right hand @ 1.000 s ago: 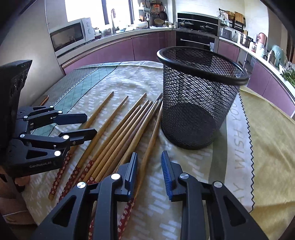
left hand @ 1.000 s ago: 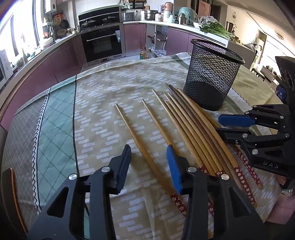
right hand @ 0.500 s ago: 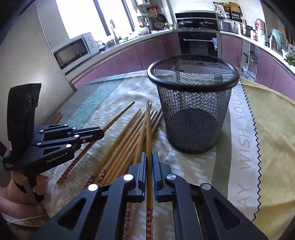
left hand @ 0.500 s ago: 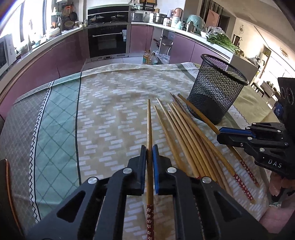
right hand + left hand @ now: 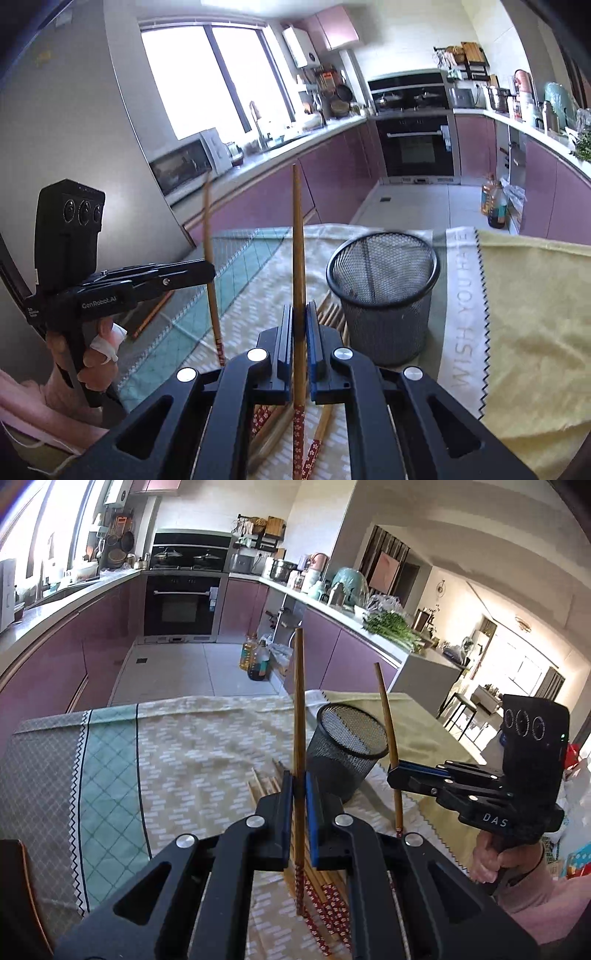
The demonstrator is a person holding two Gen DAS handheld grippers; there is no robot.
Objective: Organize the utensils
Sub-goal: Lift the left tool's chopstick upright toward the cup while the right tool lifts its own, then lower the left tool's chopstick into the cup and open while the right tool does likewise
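My left gripper (image 5: 297, 779) is shut on a wooden chopstick (image 5: 298, 701), held off the table with its thin tip pointing up. My right gripper (image 5: 300, 310) is shut on a second chopstick (image 5: 297, 240), also raised and nearly upright. Each view shows the other gripper: the right gripper (image 5: 392, 771) with its chopstick (image 5: 386, 716), and the left gripper (image 5: 211, 271) with its chopstick (image 5: 208, 229). The black mesh basket (image 5: 347, 753) (image 5: 384, 295) stands upright just beyond and between them. Several loose chopsticks (image 5: 264, 786) (image 5: 328, 312) lie on the cloth beneath.
A patterned tablecloth (image 5: 184, 760) covers the table, with a yellow cloth (image 5: 535, 314) on the right side. The table's far edge drops to the kitchen floor, where oil bottles (image 5: 256, 661) stand. A wooden chair back (image 5: 22, 886) sits at the near left.
Both grippers, open over the row a second ago, closed on one chopstick each and lifted them off the table. The chopsticks now point upward above the basket's level.
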